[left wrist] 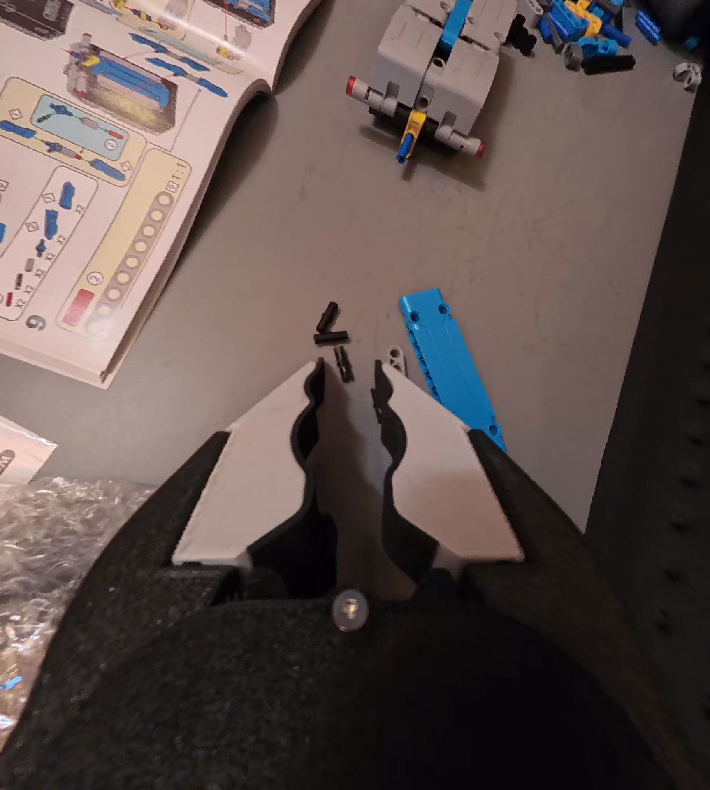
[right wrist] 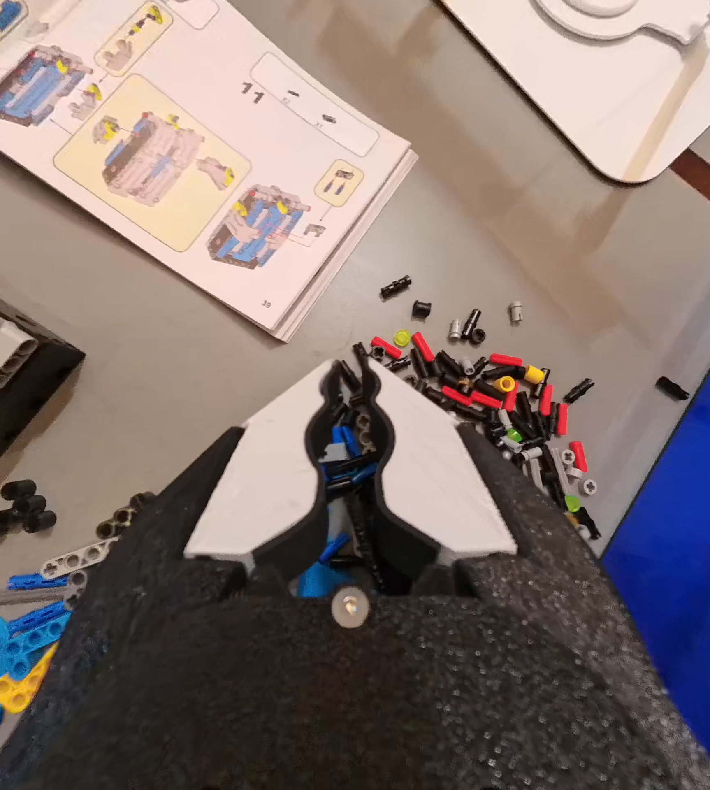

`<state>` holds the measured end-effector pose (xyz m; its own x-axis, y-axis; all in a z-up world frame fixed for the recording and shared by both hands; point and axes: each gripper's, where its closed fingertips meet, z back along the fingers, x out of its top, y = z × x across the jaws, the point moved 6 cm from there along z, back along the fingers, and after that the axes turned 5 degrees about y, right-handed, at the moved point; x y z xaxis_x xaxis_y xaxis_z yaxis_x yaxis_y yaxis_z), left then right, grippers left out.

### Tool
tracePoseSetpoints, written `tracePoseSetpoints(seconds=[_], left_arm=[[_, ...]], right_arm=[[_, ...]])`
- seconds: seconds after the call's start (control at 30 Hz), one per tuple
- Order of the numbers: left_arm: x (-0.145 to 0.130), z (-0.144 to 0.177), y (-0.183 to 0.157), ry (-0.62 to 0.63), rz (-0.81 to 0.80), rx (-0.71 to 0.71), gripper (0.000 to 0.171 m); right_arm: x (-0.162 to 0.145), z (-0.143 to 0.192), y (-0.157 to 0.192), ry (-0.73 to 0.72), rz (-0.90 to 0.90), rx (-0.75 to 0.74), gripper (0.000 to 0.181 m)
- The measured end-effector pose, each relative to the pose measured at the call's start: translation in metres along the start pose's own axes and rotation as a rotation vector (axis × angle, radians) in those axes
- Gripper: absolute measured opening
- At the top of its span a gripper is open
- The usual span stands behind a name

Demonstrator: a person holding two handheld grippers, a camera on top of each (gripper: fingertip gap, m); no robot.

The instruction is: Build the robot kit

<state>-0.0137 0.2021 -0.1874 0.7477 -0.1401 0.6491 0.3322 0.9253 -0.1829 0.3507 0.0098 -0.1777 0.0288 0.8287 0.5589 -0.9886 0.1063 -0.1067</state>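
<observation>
left wrist view: left gripper [left wrist: 348, 363] low over grey table [left wrist: 515, 239], jaws apart, gripping nothing. one black pin [left wrist: 344, 364] lying in the gap at the tips, two more black pins [left wrist: 330, 327] just past it. small white connector [left wrist: 397, 357] beside the right tip, touching long blue beam [left wrist: 451, 367] lying flat alongside. crinkled clear plastic bag [left wrist: 24, 577] at near left. farther left, open instruction booklet [left wrist: 101, 171]. beyond the pins, grey block assembly [left wrist: 434, 81] with a yellow-and-blue piece at its near end. far right corner, heap of blue and black parts [left wrist: 592, 30].

right wrist view: right gripper [right wrist: 354, 368] over a pile of small pins [right wrist: 498, 397], black, red, grey and yellow, tips nearly together with a narrow gap; thin black pieces showing between the tips, cannot tell whether pinched or merely lying beneath. near left, blue and yellow beams [right wrist: 7, 654], a light grey beam [right wrist: 75, 558], black connectors [right wrist: 20, 508]. farther left, grey-and-black frame piece [right wrist: 7, 376]. beyond, the booklet [right wrist: 199, 171] open on the table [right wrist: 473, 192]. blue surface [right wrist: 695, 513] along the right edge, white board [right wrist: 627, 85] at far right.
</observation>
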Motion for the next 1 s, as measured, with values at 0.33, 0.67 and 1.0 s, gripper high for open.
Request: tracePoseSetpoints(seconds=[0.33, 0.67, 1.0], left_arm=[[0.02, 0.016, -0.004, -0.179, -0.015, 0.007, 0.022], [0.038, 0.03, -0.01, -0.339, 0.133, -0.109, 0.022], [0.058, 0.05, -0.035, -0.583, 0.479, -0.837, 0.031]], right_arm=[[-0.004, -0.007, -0.001, 0.035, -0.026, 0.03, 0.003], [0.04, 0.031, 0.045, -0.184, 0.274, -0.017, 0.003], [0.113, 0.09, 0.285, -0.74, 0.723, 0.398, 0.003]])
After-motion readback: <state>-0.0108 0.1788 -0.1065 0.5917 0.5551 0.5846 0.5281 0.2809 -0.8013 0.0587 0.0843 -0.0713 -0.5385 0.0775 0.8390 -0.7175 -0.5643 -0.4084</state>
